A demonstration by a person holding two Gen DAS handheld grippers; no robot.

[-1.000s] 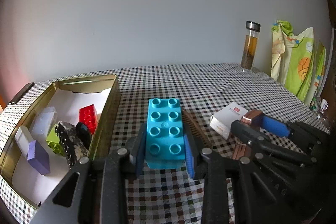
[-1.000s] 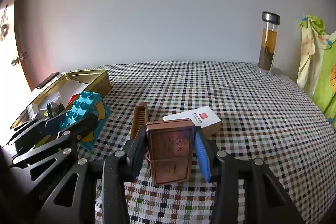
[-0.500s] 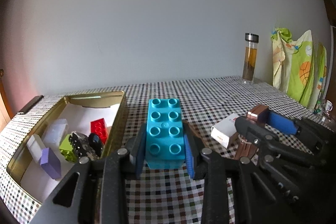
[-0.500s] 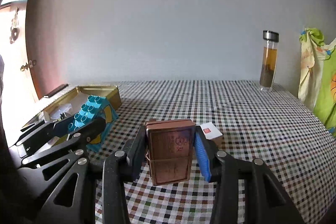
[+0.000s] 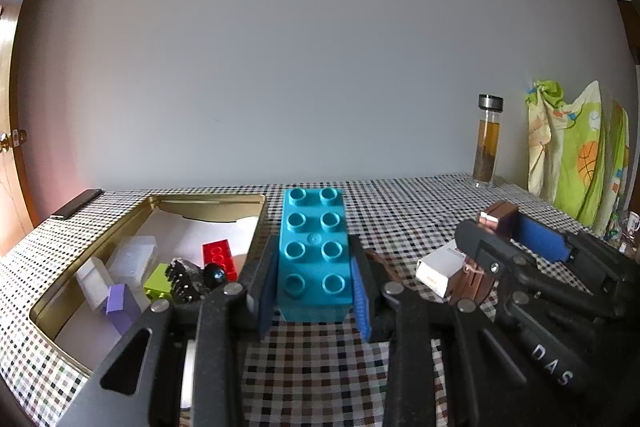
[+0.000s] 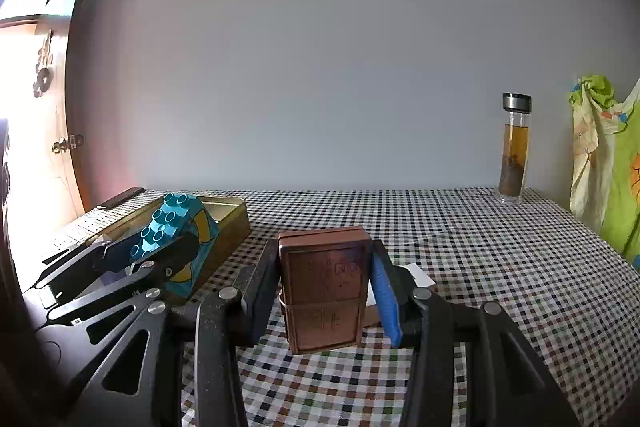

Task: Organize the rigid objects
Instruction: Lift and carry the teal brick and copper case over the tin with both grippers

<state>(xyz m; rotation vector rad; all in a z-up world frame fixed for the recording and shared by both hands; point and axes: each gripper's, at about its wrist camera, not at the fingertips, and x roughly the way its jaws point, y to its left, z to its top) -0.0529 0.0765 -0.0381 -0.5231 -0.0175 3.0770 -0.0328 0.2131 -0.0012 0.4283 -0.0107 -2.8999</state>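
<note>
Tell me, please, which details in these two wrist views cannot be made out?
- Left wrist view: the white carton is partly hidden by the right claw; its print is unreadable.
- Right wrist view: the gold tin interior is blocked by the left claw and teal brick.
- Both views: the brown case embossing is too blurred to read.

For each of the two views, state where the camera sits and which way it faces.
Left wrist: on the left gripper, facing a grey wall; jaws clamp a turquoise brick, gold tin left, right gripper beside.
Right wrist: on the right gripper, same heading; jaws clamp a copper case, left gripper at its left.
Shared: tin, checkered cloth, tea bottle.
</note>
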